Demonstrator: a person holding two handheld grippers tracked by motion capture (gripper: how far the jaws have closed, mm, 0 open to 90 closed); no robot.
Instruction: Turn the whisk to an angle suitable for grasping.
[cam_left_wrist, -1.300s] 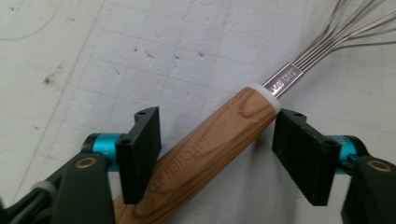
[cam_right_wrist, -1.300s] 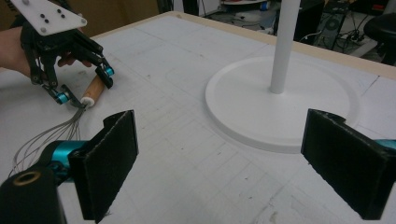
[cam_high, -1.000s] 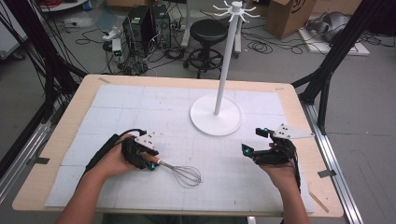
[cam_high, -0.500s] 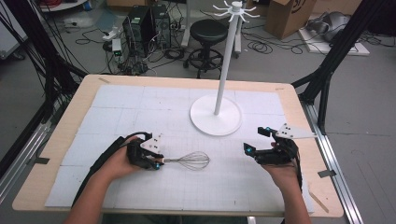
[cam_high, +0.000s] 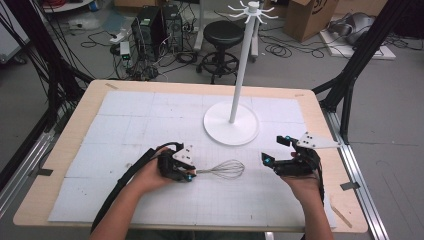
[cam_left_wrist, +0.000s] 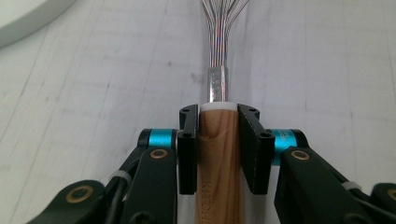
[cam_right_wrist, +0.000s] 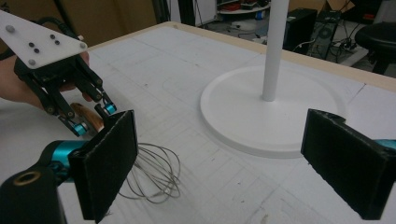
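A whisk with a wooden handle (cam_left_wrist: 219, 154) and a wire head (cam_high: 227, 169) lies low over the white mat, its head pointing right toward my right hand. My left gripper (cam_high: 189, 175) is shut on the handle, and its two black pads (cam_left_wrist: 187, 149) press both sides of the wood just behind the white collar. My right gripper (cam_high: 274, 150) stands open to the right of the wire head with nothing between its pads (cam_right_wrist: 109, 163). In the right gripper view the wire head (cam_right_wrist: 154, 172) lies just past the near pad, with my left gripper (cam_right_wrist: 93, 116) behind it.
A white stand with a round base (cam_high: 231, 123) and a tall pole (cam_high: 242, 65) ending in hooks rises from the mat behind both hands. The wooden table edge (cam_high: 60, 150) frames the mat. A stool and cables sit on the floor beyond.
My left hand has moved right with the whisk, and the wire head has swung from pointing toward the near right to pointing straight right. The right hand has stayed put.
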